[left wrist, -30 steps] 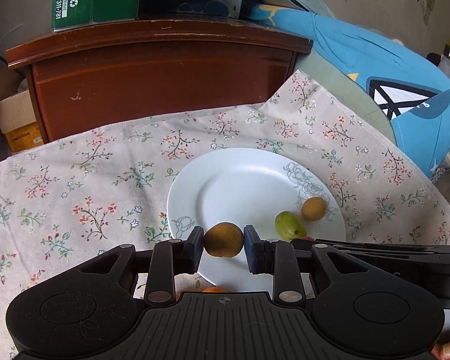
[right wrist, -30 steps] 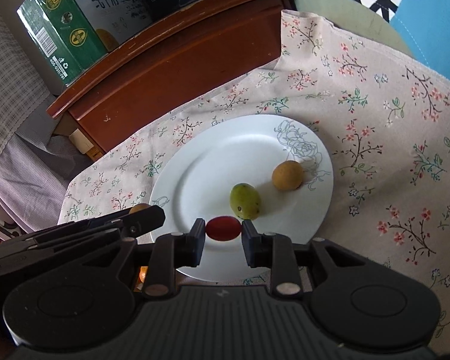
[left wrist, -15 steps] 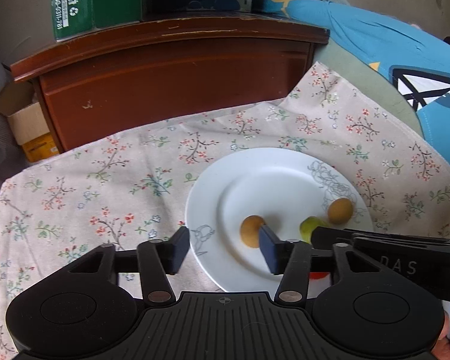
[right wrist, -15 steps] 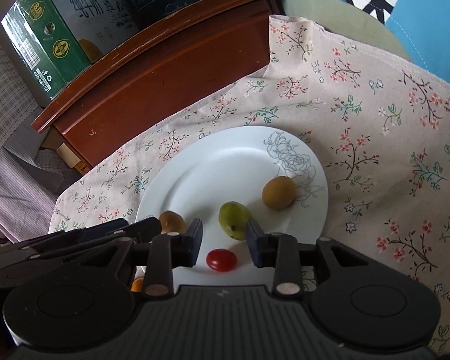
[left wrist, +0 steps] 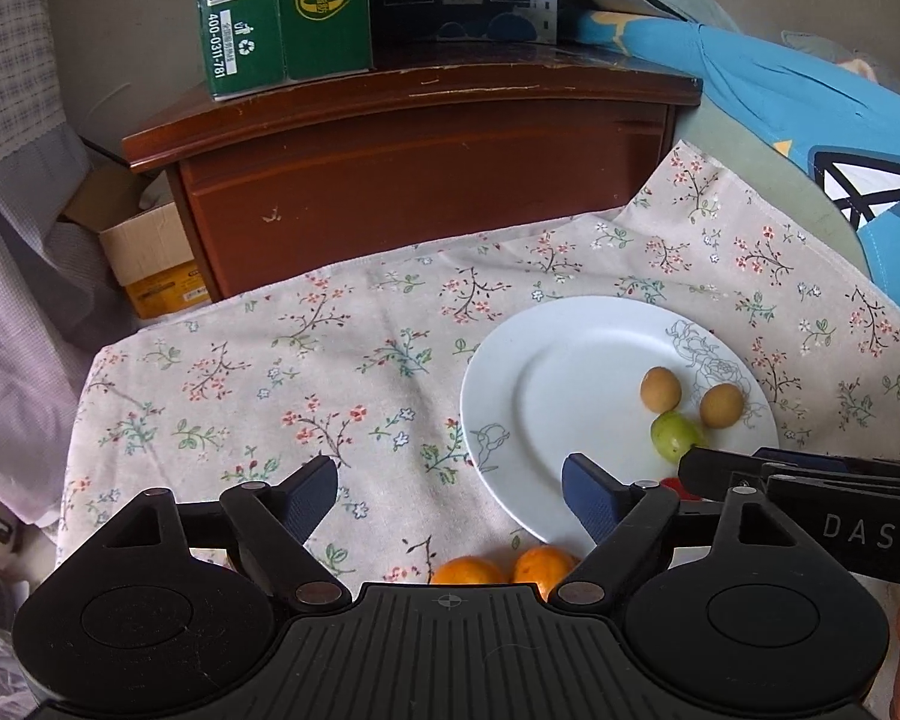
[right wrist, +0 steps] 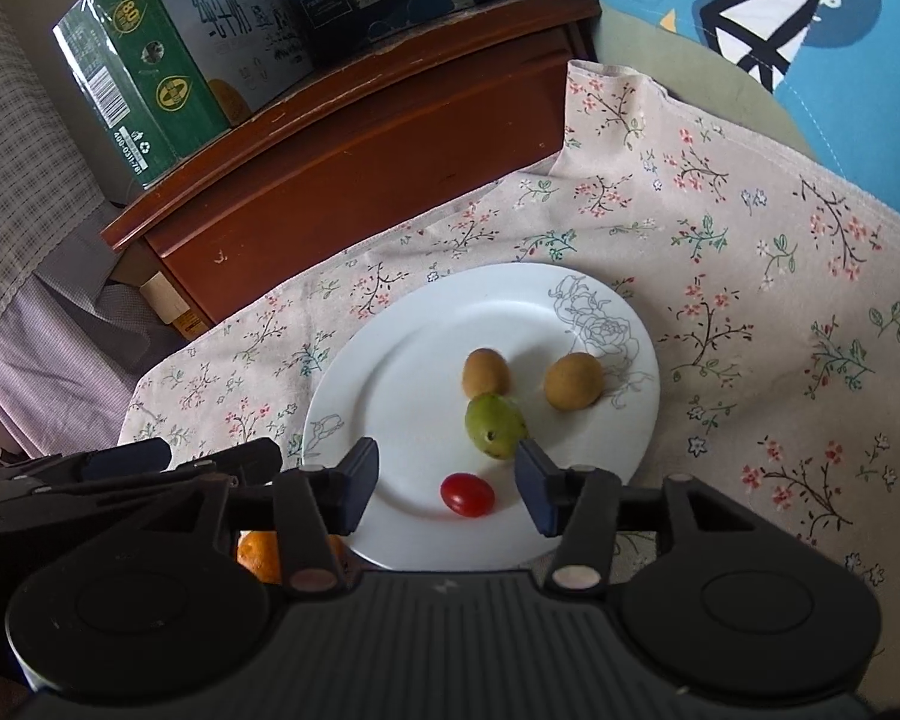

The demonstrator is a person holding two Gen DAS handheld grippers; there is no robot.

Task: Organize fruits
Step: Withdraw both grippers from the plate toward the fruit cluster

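A white plate on the floral cloth holds two brown fruits, a green fruit and a red cherry tomato. The second brown fruit shows in the right wrist view. Two oranges lie on the cloth in front of the plate, just beyond my left gripper, which is open and empty, left of the plate. My right gripper is open and empty above the tomato at the plate's near edge.
A brown wooden cabinet stands behind the cloth with green and blue cartons on top. A cardboard box sits to its left. A blue cushion lies at the right. One orange shows under the right gripper.
Both grippers let go of their fruit onto the plate: the left released a brown fruit, the right the cherry tomato. Both opened wide and drew back, the left moving to the left.
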